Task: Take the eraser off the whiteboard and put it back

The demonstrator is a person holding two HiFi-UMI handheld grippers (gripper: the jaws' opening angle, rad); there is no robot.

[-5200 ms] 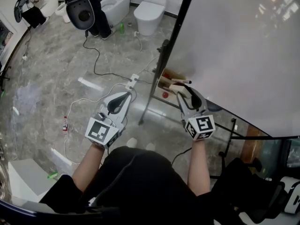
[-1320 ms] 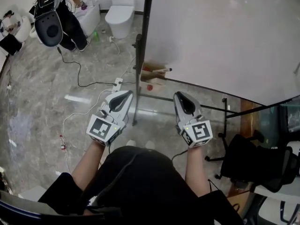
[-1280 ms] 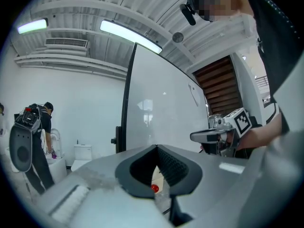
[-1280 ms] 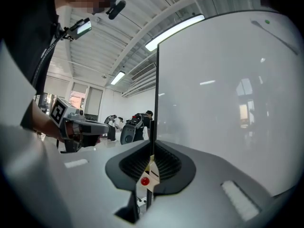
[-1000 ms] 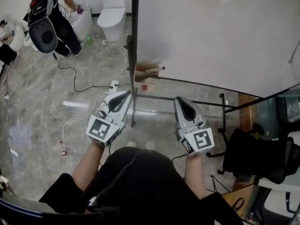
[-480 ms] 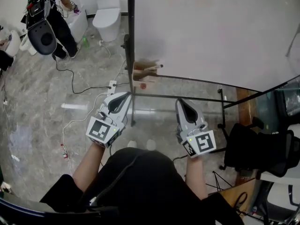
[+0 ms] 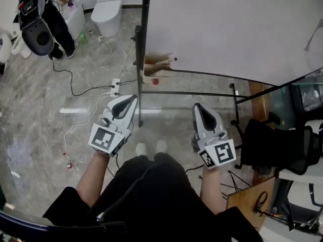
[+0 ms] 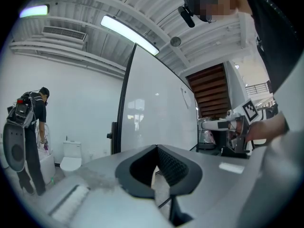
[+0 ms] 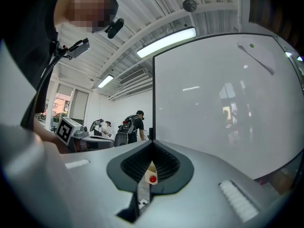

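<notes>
The whiteboard (image 7: pixel 227 29) fills the upper right of the head view and stands on a black frame (image 7: pixel 143 44). At its lower left corner sits a small light-brown block (image 7: pixel 154 67) with a marker lying on it; whether this is the eraser I cannot tell. My left gripper (image 7: pixel 133 98) is held level over the floor, short of the board and left of its post, shut and empty. My right gripper (image 7: pixel 197 106) is also shut and empty, below the board's bottom edge. In the right gripper view the block (image 9: pixel 150 169) shows through the slit under the jaws (image 9: pixel 152 144).
A person in black with a pack (image 7: pixel 43 14) stands at the far left beside a toilet (image 7: pixel 106 6). Cables and a power strip (image 7: pixel 115 87) lie on the marble floor. A black office chair (image 7: pixel 272 145) and a wooden panel (image 7: pixel 247 200) are on the right.
Both grippers have drifted a little apart and lower in the head view, still shut and empty. The board's corner and the brown block now sit higher in the picture.
</notes>
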